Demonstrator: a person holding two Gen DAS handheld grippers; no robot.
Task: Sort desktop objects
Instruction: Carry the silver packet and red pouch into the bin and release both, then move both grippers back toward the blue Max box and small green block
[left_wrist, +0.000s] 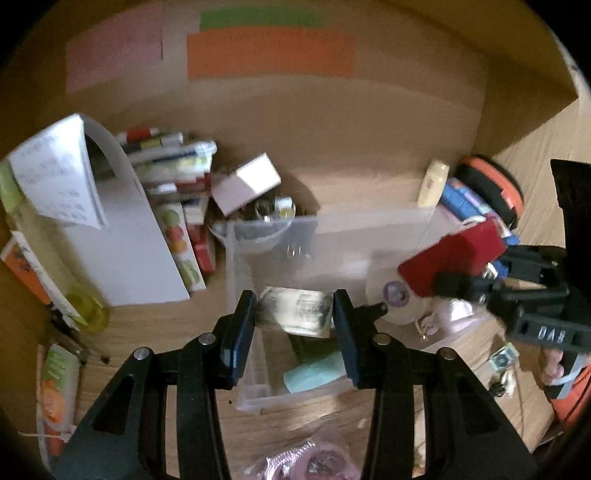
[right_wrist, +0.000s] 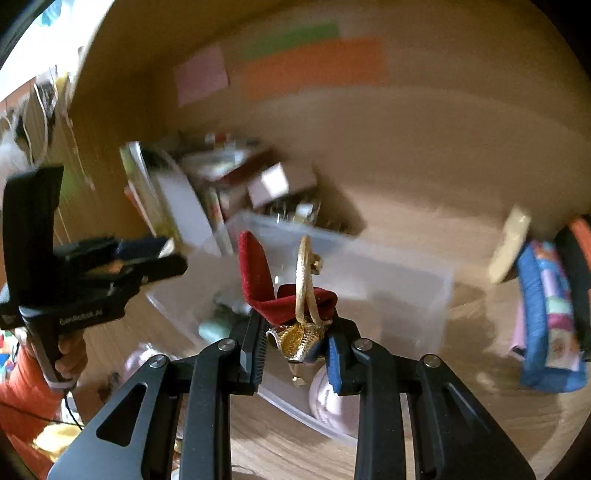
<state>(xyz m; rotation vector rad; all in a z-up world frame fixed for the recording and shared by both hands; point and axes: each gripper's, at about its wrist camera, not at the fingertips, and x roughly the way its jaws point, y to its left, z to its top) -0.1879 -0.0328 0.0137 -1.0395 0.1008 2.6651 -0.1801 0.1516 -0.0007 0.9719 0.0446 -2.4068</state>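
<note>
step: both loads carried toward clear bin (left_wrist: 369, 236) | left gripper (left_wrist: 295, 325) pinching silvery packet (left_wrist: 293, 312) over bin | right gripper (right_wrist: 295, 343) clamping gold basket (right_wrist: 297, 341), red cloth (right_wrist: 266, 284) | next: lower, release inside
</note>
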